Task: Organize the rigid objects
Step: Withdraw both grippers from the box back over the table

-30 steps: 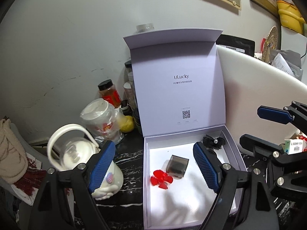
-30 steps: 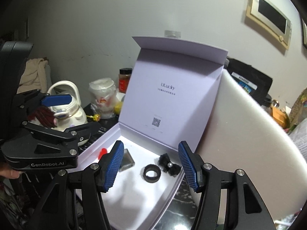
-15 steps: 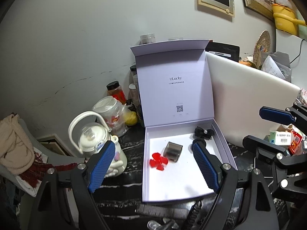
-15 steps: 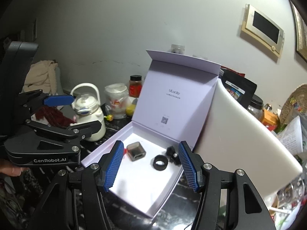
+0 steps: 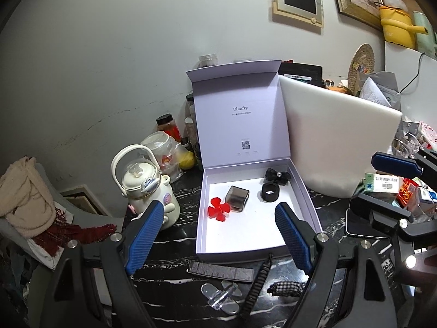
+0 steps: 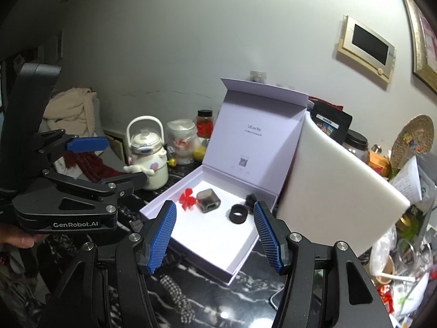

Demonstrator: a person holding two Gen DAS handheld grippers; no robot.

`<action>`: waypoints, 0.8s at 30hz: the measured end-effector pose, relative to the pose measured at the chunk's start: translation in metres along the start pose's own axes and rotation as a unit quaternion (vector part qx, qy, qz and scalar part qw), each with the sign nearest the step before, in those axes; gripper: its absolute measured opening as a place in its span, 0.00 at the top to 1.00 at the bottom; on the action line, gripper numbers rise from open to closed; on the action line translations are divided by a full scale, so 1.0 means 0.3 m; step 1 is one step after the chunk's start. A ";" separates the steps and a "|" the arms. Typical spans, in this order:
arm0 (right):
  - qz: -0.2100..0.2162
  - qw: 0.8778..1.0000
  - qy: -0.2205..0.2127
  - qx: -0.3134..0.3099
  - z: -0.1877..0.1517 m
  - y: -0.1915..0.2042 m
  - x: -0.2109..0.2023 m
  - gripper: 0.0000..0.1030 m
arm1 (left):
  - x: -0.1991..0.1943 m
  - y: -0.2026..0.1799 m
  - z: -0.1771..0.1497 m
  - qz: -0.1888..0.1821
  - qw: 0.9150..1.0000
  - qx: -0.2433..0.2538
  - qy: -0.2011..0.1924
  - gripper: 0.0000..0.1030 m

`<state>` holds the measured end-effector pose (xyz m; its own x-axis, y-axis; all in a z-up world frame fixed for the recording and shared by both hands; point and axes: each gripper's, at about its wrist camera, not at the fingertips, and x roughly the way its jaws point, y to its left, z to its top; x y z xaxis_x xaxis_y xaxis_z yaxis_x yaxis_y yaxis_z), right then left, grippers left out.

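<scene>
An open white box (image 5: 306, 199) (image 6: 245, 243) lies on the black marble table with its lid upright. Inside lie a red propeller (image 5: 218, 211) (image 6: 187, 198), a smoky grey case (image 5: 237, 198) (image 6: 208, 200), a black ring (image 5: 269, 192) (image 6: 238, 213) and a black bow (image 5: 277, 175) (image 6: 250, 199). My left gripper (image 5: 218, 235) is open and empty, in front of the box. My right gripper (image 6: 214, 232) is open and empty too; it shows in the left wrist view (image 5: 382, 183). In front of the box lie a black strip (image 5: 220, 268), a clear propeller (image 5: 221, 295), a black cord (image 5: 256, 281) and a checked band (image 5: 285, 287) (image 6: 174, 292).
A white kettle (image 5: 144, 186) (image 6: 148, 153) stands left of the box. A white board (image 5: 336, 147) (image 6: 336, 191) leans at its right. Jars and a bagged cup (image 5: 164, 147) crowd behind. A phone (image 5: 363, 225) and cluttered packets (image 5: 382, 183) lie at the right.
Both grippers have pulled back and up from the box, so more of the table front and the loose items there have come into view. Both stay open.
</scene>
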<state>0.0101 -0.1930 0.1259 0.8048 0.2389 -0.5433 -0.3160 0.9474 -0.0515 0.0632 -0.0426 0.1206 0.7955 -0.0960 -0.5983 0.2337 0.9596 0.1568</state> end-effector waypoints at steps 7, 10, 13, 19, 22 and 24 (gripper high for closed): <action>-0.005 1.000 -0.002 0.011 -0.026 -0.013 -0.059 0.34 | -0.056 -0.028 -0.015 0.000 1.000 0.005 -0.006 0.06; -0.013 1.000 0.003 0.017 -0.041 -0.020 -0.067 0.31 | -0.072 -0.033 -0.026 -0.004 1.000 0.003 -0.014 0.00; -0.018 1.000 0.005 0.022 -0.061 -0.027 -0.074 0.28 | -0.079 -0.044 -0.039 0.000 1.000 0.008 -0.014 0.00; -0.012 0.999 0.010 0.036 -0.103 -0.043 -0.080 0.22 | -0.082 -0.065 -0.080 -0.007 1.000 0.011 -0.008 0.00; -0.010 0.999 0.017 0.037 -0.126 -0.040 -0.078 0.22 | -0.083 -0.074 -0.109 -0.012 1.000 0.014 -0.007 0.00; -0.005 0.999 0.025 0.037 -0.148 -0.034 -0.068 0.22 | -0.083 -0.076 -0.132 -0.013 1.000 0.011 -0.004 0.00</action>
<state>-0.0253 -0.2171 0.1003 0.7810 0.2196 -0.5847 -0.2680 0.9634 0.0039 0.0160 -0.0514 0.1006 0.7936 -0.1227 -0.5959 0.2665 0.9506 0.1593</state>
